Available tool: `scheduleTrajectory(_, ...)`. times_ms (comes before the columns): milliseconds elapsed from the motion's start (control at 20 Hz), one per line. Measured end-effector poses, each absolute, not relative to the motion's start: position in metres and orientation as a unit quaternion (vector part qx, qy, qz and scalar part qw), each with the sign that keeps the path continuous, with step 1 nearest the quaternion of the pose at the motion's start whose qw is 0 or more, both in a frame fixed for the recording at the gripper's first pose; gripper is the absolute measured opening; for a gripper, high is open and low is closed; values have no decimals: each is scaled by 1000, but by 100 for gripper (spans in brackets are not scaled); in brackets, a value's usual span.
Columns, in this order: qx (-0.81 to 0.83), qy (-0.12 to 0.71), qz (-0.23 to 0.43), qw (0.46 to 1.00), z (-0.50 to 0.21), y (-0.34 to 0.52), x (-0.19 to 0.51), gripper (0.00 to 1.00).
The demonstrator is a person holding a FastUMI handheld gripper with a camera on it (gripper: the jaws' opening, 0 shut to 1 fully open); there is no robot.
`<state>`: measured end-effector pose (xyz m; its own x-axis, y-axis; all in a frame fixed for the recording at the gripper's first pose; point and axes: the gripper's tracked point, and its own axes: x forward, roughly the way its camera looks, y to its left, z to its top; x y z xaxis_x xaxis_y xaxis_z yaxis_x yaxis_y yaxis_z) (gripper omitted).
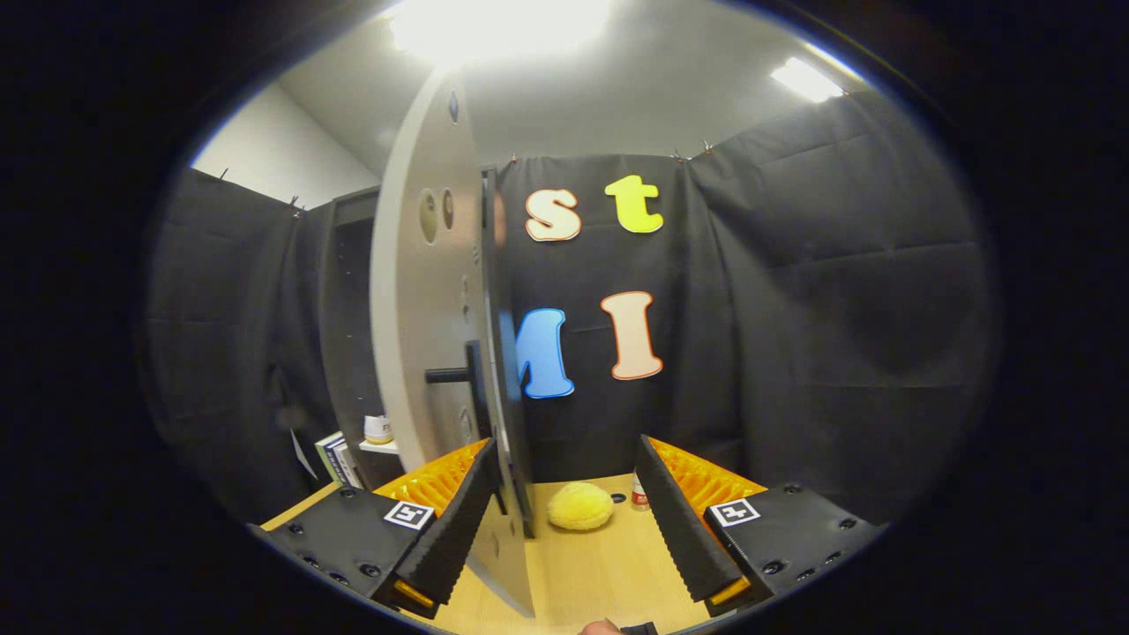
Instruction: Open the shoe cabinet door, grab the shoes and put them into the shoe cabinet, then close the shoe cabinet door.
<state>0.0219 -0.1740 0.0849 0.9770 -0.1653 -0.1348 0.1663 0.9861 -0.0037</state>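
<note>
Fingers [459, 520] are showing at the bottom of the frame, spread wide apart and pressing on nothing, so the gripper [564, 520] is standing released. A fingertip of the person's hand [601, 628] is peeking in at the very bottom centre, just below the gap. Rising through the gap, close against the left finger, the door [423, 291] is standing open and edge-on, its pale inner face turning toward the left of the frame and its dark edge facing the camera; it is running from the lower centre up to the top centre of the frame. A dark handle [450, 375] is sticking out of the pale face at mid-height, left of centre, and small round fittings are showing higher up on the same face. The right finger is staying well clear of the door. Under it all, the table [591, 573] is showing as light wood at the bottom centre. Just ahead of the fingers, between them and slightly right of the door's edge, a fluffy yellow shoe [579, 506] is lying on the table. A small bottle [640, 494] is standing just right of it, beside the right finger. Left of the door, the cabinet [348, 335] is showing as a dark body in the left middle of the frame; whether anything is lying inside it cannot be told. At lower left, some books [335, 459] and a small jar [378, 429] are sitting.
</note>
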Motion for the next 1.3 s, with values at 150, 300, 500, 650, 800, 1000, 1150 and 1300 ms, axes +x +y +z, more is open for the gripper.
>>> scheduleTrajectory(150,2,89,-94,992,69,-179,40,97)
scheduleTrajectory(300,5,99,-106,989,59,-181,43,97)
scheduleTrajectory(500,-15,93,-101,990,60,-177,43,96)
scheduleTrajectory(650,-7,100,-70,992,57,-138,43,96)
scheduleTrajectory(800,10,104,-37,994,51,-113,44,96)
scheduleTrajectory(1000,15,109,-10,994,49,-88,49,96)
scheduleTrajectory(1150,16,111,8,994,47,-67,54,96)
scheduleTrajectory(1300,9,107,15,994,46,-49,68,96)
